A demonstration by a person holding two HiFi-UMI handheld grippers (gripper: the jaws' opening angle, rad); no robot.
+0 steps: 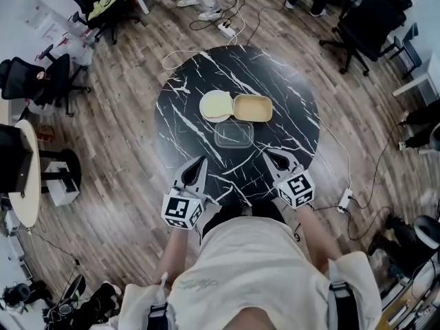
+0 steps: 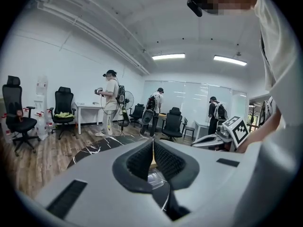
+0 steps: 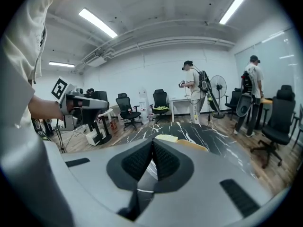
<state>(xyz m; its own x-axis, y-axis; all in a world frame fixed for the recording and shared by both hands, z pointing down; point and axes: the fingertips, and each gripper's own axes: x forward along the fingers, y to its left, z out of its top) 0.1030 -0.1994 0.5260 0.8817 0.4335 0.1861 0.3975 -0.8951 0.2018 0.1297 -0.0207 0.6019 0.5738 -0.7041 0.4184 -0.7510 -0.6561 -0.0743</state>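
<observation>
1. Left gripper (image 1: 201, 160): held low over the near edge of the table (image 1: 292, 119), on the person's left. The ribbed black pads are pressed together along one thin seam. Nothing lies between them; the gripper is clenched and empty.

2. Right gripper (image 1: 269, 155): mirrored on the person's right, also over the near edge. Its jaws are likewise closed pad to pad on nothing. Both tips angle inward, which appears to keep the central items within both gripper views.

3. Clear container (image 1: 234, 134): the nearest item, between and just beyond the two tips and touched by neither. It is a shallow rectangular box of transparent plastic with rounded corners, resting flat. The marble pattern shows through it.

4. Tan tray (image 1: 253, 108): just behind the clear container. It is rectangular and matte, with rounded corners and a raised rim.

5. Round cream plate (image 1: 216, 105): to the left of the tray, seemingly touching it edge to edge. The three items are grouped at the table centre, probably so that each is reachable from the near side.

6. Table: a round top of glossy black marble finish with white veins.

7. Surroundings: a wood-plank floor (image 1: 124, 150), a power strip (image 1: 227, 27) with trailing cables, black office chairs (image 1: 371, 19) and several standing people (image 2: 111, 100).
</observation>
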